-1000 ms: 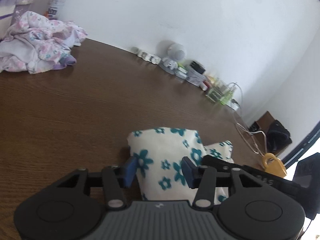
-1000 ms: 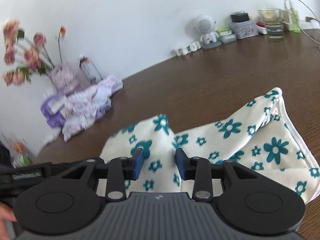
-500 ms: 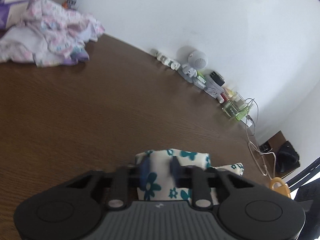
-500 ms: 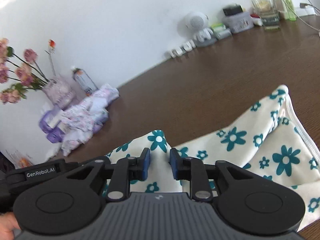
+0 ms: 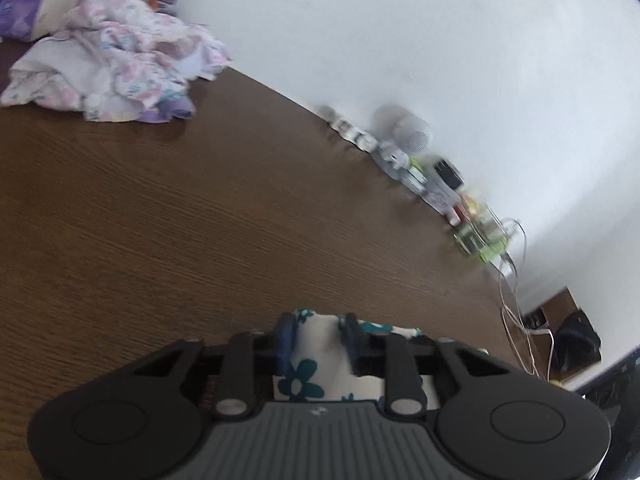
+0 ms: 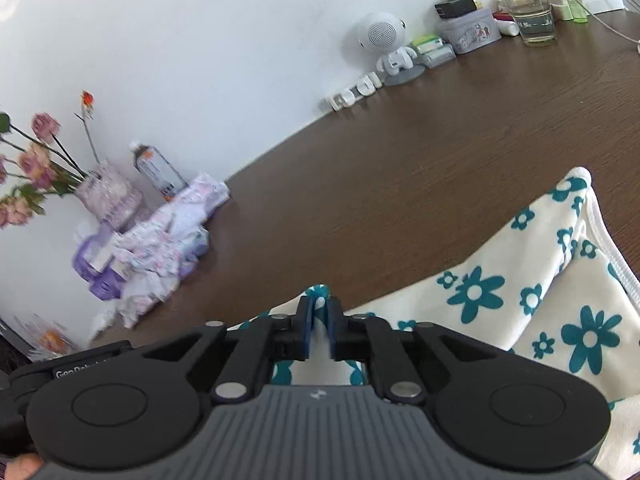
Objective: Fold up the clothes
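Observation:
A cream garment with teal flowers (image 6: pixel 532 280) lies on the dark wooden table (image 6: pixel 420 168) and spreads to the right in the right wrist view. My right gripper (image 6: pixel 319 316) is shut on a raised fold of that cloth, near its left end. In the left wrist view the same flowered garment (image 5: pixel 308 364) shows only as a small bunch between the blue pads. There my left gripper (image 5: pixel 316 334) is closed in on this bunch, with cloth filling the gap. Most of the garment is hidden behind the gripper body.
A heap of pale pink and purple clothes (image 5: pixel 116 64) lies at the table's far left by a vase of flowers (image 6: pixel 108 192) and a bottle (image 6: pixel 158 170). Along the wall stand a small white robot figure (image 6: pixel 386 42), boxes, a glass (image 6: pixel 530 12) and cables (image 5: pixel 516 300).
Both grippers have closed from open onto folds of the flowered garment. The left wrist view has tilted upward and shows less of the cloth than before.

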Motion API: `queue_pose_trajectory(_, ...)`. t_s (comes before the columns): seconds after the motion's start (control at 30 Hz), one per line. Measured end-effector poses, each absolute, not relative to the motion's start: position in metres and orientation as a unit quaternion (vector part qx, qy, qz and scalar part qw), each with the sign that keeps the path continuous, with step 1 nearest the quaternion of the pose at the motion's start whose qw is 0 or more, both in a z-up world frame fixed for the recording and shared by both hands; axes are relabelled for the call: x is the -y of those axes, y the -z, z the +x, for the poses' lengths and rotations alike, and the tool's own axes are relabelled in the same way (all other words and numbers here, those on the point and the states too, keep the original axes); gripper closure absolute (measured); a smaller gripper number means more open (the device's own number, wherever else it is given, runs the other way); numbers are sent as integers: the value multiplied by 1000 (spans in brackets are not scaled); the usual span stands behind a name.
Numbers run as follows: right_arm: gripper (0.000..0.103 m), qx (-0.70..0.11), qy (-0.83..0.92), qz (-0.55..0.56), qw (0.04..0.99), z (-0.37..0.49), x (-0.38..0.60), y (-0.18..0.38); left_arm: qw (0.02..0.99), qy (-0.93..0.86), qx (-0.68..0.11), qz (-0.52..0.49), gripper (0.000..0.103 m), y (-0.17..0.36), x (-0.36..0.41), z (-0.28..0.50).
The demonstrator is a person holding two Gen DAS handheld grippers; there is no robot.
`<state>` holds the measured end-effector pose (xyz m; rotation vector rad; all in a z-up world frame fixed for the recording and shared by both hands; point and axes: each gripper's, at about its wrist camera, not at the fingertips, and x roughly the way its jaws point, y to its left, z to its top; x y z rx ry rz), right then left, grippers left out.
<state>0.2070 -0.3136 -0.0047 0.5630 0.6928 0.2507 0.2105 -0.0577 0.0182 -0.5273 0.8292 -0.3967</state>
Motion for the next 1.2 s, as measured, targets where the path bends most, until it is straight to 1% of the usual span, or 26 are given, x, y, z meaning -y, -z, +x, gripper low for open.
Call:
queue_pose_trajectory(0.03,86,-333,-124,278,893,207,315,5,865,193,-393,-247,67,-19,59,212)
queue_pose_trajectory(0.07,88,-336,-123,279,891,209,316,5,866,197,-390,-241,81,-19,60,213)
queue_pose_trajectory(0.1,95,-341,-125,275,890,211,315,6,861,208,-397,-239,94,-18,62,215)
queue_pose_trajectory(0.17,94,-347,-129,274,888,210,316,6,855,209,-404,-250,90,-18,59,215)
queue_pose_trajectory(0.2,91,-346,-132,277,887,206,318,4,852,206,-409,-254,73,-20,55,214)
queue_pose_trajectory(0.23,81,-346,-134,279,885,203,320,3,849,202,-414,-258,49,-22,51,213)
queue_pose_trajectory(0.27,72,-349,-143,283,882,198,323,2,849,198,-412,-265,44,-23,46,209)
queue_pose_trajectory(0.3,62,-350,-152,290,878,193,326,2,851,198,-407,-268,44,-24,42,204)
queue_pose_trajectory(0.37,63,-354,-158,299,872,182,330,3,847,195,-411,-274,45,-22,40,196)
queue_pose_trajectory(0.4,68,-356,-149,292,875,179,329,5,846,194,-413,-277,52,-21,38,193)
queue_pose_trajectory(0.43,83,-358,-137,285,879,177,326,8,839,201,-418,-284,78,-18,40,192)
queue_pose_trajectory(0.47,86,-355,-135,292,878,176,326,11,831,213,-422,-293,88,-14,42,193)
queue_pose_trajectory(0.57,88,-348,-134,290,881,171,324,8,833,205,-416,-302,87,-14,42,188)
queue_pose_trajectory(0.6,84,-347,-134,286,883,169,323,6,833,206,-416,-300,82,-16,42,186)
queue_pose_trajectory(0.63,82,-346,-135,282,885,166,324,3,833,199,-419,-302,66,-18,39,184)
queue_pose_trajectory(0.7,77,-339,-132,275,890,157,326,-1,833,189,-423,-302,51,-20,36,178)
queue_pose_trajectory(0.77,77,-336,-124,262,896,151,326,-3,832,197,-428,-293,57,-19,38,174)
queue_pose_trajectory(0.8,83,-339,-126,264,894,150,324,0,825,209,-433,-296,81,-16,41,174)
queue_pose_trajectory(0.83,96,-342,-130,268,891,151,322,3,824,211,-434,-298,89,-14,42,175)
queue_pose_trajectory(0.97,95,-338,-128,258,896,147,318,4,824,209,-435,-297,87,-13,39,170)
queue_pose_trajectory(1.0,89,-338,-132,259,895,145,320,3,825,208,-435,-296,77,-13,38,168)
queue_pose_trajectory(1.03,79,-337,-136,262,894,142,322,1,825,207,-435,-295,62,-14,36,166)
queue_pose_trajectory(1.07,70,-338,-142,265,892,139,324,1,826,206,-435,-294,56,-14,35,164)
queue_pose_trajectory(1.1,58,-338,-149,268,890,136,327,1,828,202,-437,-288,54,-14,35,161)
queue_pose_trajectory(1.17,60,-342,-150,270,887,134,325,5,824,210,-442,-285,59,-10,39,159)
queue_pose_trajectory(1.2,80,-345,-146,272,886,134,323,7,820,218,-445,-286,82,-7,41,159)
